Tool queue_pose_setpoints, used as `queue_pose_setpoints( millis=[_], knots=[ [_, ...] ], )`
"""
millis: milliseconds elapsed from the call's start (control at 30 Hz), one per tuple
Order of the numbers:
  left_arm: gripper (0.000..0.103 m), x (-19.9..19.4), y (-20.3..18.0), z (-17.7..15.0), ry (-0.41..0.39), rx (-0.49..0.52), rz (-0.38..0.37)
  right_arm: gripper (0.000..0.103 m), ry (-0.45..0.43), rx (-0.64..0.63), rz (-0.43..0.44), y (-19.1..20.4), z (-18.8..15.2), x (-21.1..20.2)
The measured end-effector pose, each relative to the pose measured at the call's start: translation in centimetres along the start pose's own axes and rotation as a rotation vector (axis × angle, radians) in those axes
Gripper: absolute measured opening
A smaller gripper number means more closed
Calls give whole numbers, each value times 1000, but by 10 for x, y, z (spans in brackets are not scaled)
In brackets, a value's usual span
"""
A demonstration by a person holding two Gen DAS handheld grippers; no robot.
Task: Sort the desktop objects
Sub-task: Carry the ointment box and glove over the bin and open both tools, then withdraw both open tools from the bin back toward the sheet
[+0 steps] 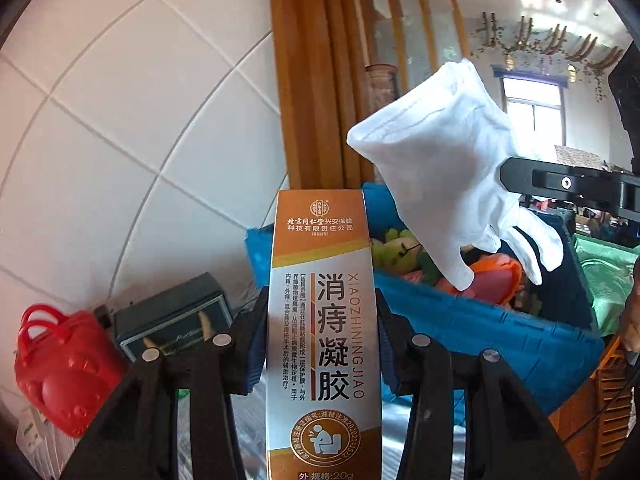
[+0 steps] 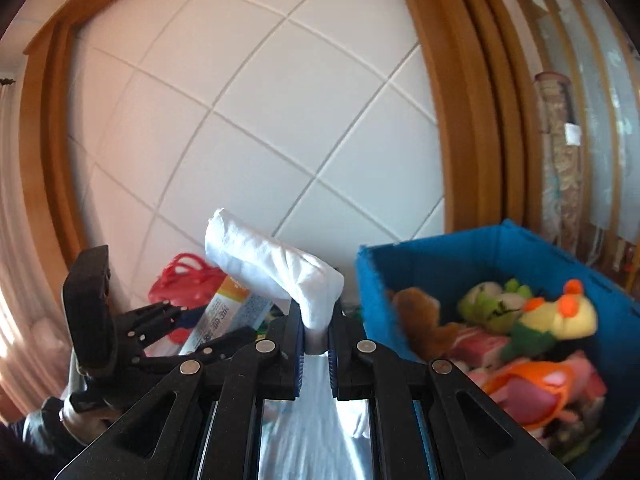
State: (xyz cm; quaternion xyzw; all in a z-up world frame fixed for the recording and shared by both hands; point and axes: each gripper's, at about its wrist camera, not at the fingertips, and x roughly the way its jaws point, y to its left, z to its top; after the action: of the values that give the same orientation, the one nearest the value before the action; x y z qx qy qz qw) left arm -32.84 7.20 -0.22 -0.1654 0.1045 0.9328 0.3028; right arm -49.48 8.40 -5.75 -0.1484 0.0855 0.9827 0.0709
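My left gripper (image 1: 322, 320) is shut on an orange and silver medicine box (image 1: 324, 320) with Chinese print, held upright. It also shows in the right wrist view (image 2: 224, 316), with the left gripper (image 2: 188, 320) around it. My right gripper (image 2: 318, 340) is shut on a white cloth glove (image 2: 280, 260), pinched between the blue pads. In the left wrist view the glove (image 1: 452, 168) hangs from the right gripper (image 1: 520, 184) above the blue bin (image 1: 500, 328).
The blue fabric bin (image 2: 440, 248) holds plush toys (image 2: 552, 316) and pink and orange items. A red plastic basket (image 1: 64, 364) and a dark green box (image 1: 176, 324) stand left against the white tiled wall. A wooden frame rises behind.
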Motion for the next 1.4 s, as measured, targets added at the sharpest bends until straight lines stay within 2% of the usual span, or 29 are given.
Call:
queue_pose_setpoints(
  millis=[100, 233, 367, 400, 433, 467, 500, 533, 567, 633, 1000, 1133, 1400],
  knots=[
    [45, 28, -34, 26, -6, 20, -32, 10, -42, 47, -81, -43, 7, -26],
    [45, 63, -72, 52, 9, 47, -31, 10, -53, 123, -153, -100, 8, -43],
    [46, 88, -104, 72, 19, 85, 28, 13, -46, 178, -221, -142, 8, -47],
    [57, 93, -109, 77, 21, 92, 54, 16, -41, 187, -247, -150, 7, -47],
    [66, 94, -115, 79, 20, 100, 81, 24, -33, 194, -256, -157, 7, -46],
    [83, 96, -120, 83, 10, 105, 104, 36, -35, 203, -263, -163, 6, -47],
    [90, 95, -122, 85, -12, 101, 124, 45, -40, 207, -273, -166, 6, -48],
    [91, 94, -124, 89, -29, 95, 139, 67, -46, 207, -287, -169, 5, -49],
    [95, 94, -125, 91, -36, 89, 149, 80, -57, 202, -295, -172, 4, -51],
    [99, 95, -125, 94, -35, 84, 161, 80, -68, 200, -294, -178, 3, -52],
    [99, 106, -127, 88, -10, 61, 206, 81, -73, 218, -209, -185, 3, -49],
    [99, 97, -113, 82, -10, 28, 226, 87, -71, 219, -182, -177, 4, -44],
    [99, 68, -74, 53, -14, -66, 300, 89, -75, 198, -101, -143, 6, -43]
  ],
)
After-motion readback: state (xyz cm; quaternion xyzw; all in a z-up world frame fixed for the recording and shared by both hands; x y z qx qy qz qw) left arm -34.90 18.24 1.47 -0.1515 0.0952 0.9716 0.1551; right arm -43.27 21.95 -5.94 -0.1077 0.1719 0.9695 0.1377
